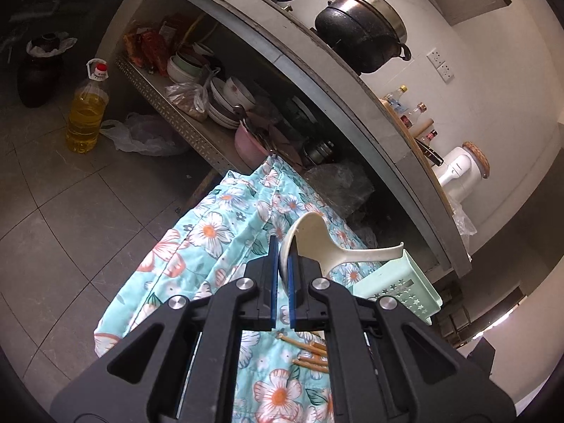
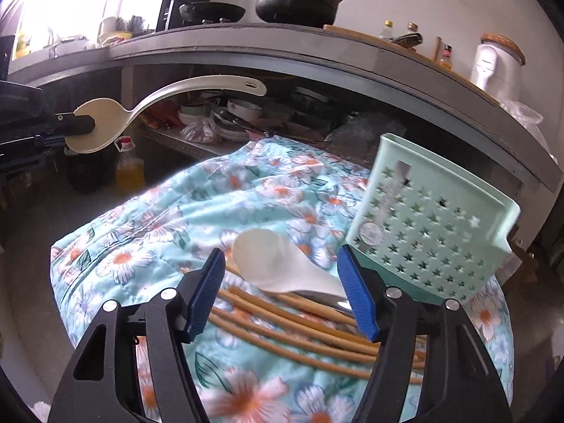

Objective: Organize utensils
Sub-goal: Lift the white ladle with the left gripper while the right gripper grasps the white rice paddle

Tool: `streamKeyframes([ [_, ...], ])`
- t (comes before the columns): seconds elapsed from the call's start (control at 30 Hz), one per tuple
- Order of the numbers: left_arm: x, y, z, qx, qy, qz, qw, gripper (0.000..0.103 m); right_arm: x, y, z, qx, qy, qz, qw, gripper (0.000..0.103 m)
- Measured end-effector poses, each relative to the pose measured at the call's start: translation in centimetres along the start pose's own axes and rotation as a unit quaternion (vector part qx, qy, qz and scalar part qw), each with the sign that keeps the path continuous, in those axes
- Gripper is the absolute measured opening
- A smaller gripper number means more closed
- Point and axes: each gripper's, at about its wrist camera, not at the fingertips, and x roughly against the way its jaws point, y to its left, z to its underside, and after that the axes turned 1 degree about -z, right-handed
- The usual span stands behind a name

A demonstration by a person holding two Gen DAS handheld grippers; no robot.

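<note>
Jaws of the left gripper (image 1: 281, 257) are clenched on the bowl of a cream ladle (image 1: 319, 246), which is held in the air above a floral cloth (image 1: 211, 232), its handle reaching toward a mint-green perforated basket (image 1: 402, 289). Jaws of the right gripper (image 2: 282, 282) are seen parted, with nothing pressed between them, over a white rice spoon (image 2: 278, 264) and wooden chopsticks (image 2: 289, 338) lying on the cloth. What looks like a metal utensil is glimpsed beneath the spoon. Bowls (image 1: 229, 95) are stacked on a shelf (image 1: 169, 112) under the bench (image 1: 317, 81).
</note>
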Motion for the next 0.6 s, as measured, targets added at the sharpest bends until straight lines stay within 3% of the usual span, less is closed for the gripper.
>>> streamKeyframes([
  [0.27,-0.8,2.1,0.0,0.013,0.012,0.001,0.9998,0.003,-6.1,3.5,-0.5,0.054,0.071,0.034,0.995,0.043],
  [0.43,-1.2,2.9,0.0,0.018,0.016,-0.001,0.9997,0.003,-7.9,3.9,0.2,0.065,0.106,0.043,0.991,0.019],
  [0.6,-1.3,3.0,0.0,0.016,0.014,-0.006,0.9998,0.003,-8.3,3.5,0.3,0.066,0.104,0.052,0.991,0.009],
])
